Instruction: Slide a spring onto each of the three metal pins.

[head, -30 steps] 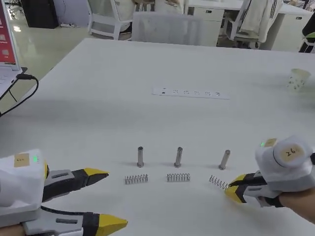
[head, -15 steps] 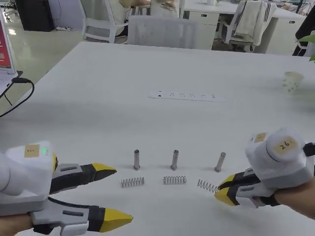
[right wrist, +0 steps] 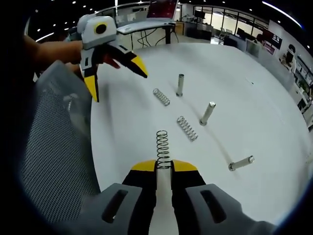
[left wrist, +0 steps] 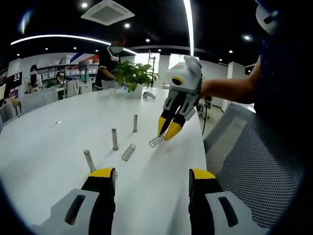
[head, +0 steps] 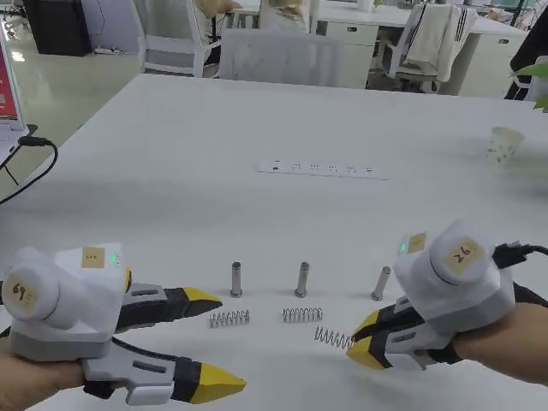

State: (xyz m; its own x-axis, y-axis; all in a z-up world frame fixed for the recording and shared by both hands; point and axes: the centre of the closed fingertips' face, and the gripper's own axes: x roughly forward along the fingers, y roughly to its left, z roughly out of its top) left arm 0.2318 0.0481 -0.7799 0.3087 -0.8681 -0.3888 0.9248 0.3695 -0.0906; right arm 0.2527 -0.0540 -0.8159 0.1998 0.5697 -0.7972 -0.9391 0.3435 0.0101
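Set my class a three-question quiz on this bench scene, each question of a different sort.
1. True or false: the left tool is open and holds nothing.
2. How many loose springs lie on the table? A one, B two, C three.
3. Fill the gap: the right tool is shut on a ____.
Key: 1 true; 2 B; 3 spring.

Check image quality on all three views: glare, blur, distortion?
Head view: sharp, even light, faint shadows at the pins. Left gripper view: fisheye curve, ceiling strip light blown out. Right gripper view: held spring crisp, white table bright, no harsh glare.
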